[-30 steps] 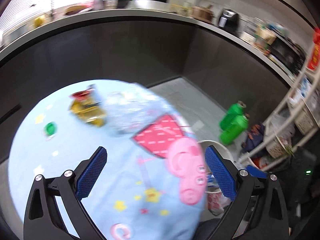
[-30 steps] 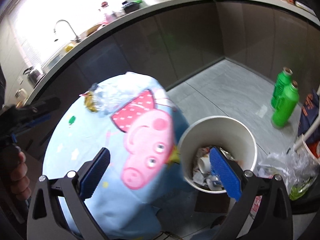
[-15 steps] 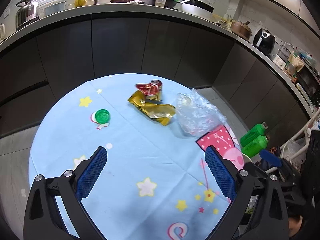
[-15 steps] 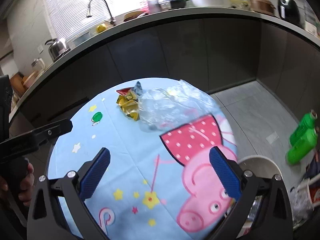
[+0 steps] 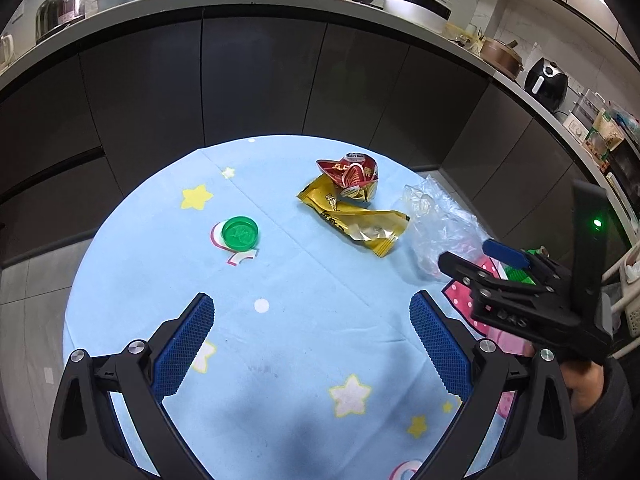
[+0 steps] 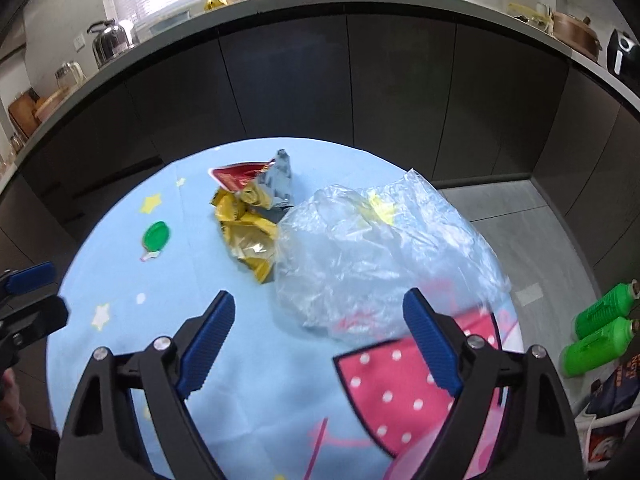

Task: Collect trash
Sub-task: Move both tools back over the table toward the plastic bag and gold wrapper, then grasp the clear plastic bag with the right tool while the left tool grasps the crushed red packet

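Blue ribbed pads frame the bottom of both wrist views, and only the inner parts of the black fingers show, the rest cut off by the lower edge. The left gripper (image 5: 310, 346) hangs with its jaws wide apart and nothing between them, above a bare part of the light blue tablecloth (image 5: 280, 392) with stars. The right gripper (image 6: 318, 342) has its jaws closing, but they are not yet on anything; the near edge of the clear plastic bag (image 6: 372, 256) lies just ahead of the pads and between their lines, and it is a little blurred on its right side. In the left wrist view the right gripper (image 5: 486, 256) comes in from the right edge and covers part of this bag (image 5: 438, 224), so the bag's far side is hidden there. Beyond the bag, touching it on its left, lies the yellow wrapper (image 6: 250, 236), and behind that the crumpled red wrapper (image 6: 236, 176); in the right view they overlap and I cannot separate their edges well. The green cap (image 5: 239, 233) sits alone, well apart from the wrappers, ahead and left of the left gripper. Farther back stand dark cabinets (image 5: 260, 80), and on the floor at the right two green bottles (image 6: 600, 328).
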Motion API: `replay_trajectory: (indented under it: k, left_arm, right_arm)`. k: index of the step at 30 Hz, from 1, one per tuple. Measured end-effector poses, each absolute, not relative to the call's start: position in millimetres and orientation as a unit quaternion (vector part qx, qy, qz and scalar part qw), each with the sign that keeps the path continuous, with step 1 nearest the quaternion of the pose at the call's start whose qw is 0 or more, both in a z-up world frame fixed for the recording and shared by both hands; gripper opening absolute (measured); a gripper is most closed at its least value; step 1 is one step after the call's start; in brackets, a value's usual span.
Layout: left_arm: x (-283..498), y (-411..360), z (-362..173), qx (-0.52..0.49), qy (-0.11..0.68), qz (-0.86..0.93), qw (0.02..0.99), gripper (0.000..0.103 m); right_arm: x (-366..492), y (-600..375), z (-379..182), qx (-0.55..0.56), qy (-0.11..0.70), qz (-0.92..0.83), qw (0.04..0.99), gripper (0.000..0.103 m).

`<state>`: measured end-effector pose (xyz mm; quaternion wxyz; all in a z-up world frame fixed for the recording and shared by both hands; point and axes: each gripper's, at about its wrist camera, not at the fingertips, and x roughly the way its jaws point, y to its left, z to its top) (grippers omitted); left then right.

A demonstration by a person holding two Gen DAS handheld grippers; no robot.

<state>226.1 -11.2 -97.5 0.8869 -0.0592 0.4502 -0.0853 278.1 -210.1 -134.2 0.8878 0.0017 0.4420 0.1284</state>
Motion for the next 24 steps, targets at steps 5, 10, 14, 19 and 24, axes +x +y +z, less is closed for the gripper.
replay_trajectory:
  k: [5,10,14,19,24]
  left_arm:
    - [241.6,-13.6,-103.0,-0.061,0.455,-0.098,0.883,0.094]
    - [262.1,-21.4,-106.6,-0.058,0.456,-0.108,0.882,0.093]
    - [284.4,-33.2,-110.2,-0.053,0.460,-0.121,0.878,0.086]
    - [318.4,-54.8,-105.0,-0.038,0.454,-0.129,0.881,0.086]
    - [353.0,-87.8,-104.8,-0.007,0.452,-0.139,0.881,0.078]
  right_arm:
    - [298.3,-209.1,-148.9,-0.020,0.449,0.119,0.886,0.072]
    - [295.8,-216.2,-160.2,-0.012,0.462,0.119,0.879,0.007]
    - [277.5,-224.0,-155.2,0.001,0.449,0.129,0.884,0.003]
    - [245.3,-241.2,-141.4,0.042,0.431,0.140,0.890,0.003]
    - [223.5,-250.0,-137.3,0.054,0.427,0.140,0.892,0.003]
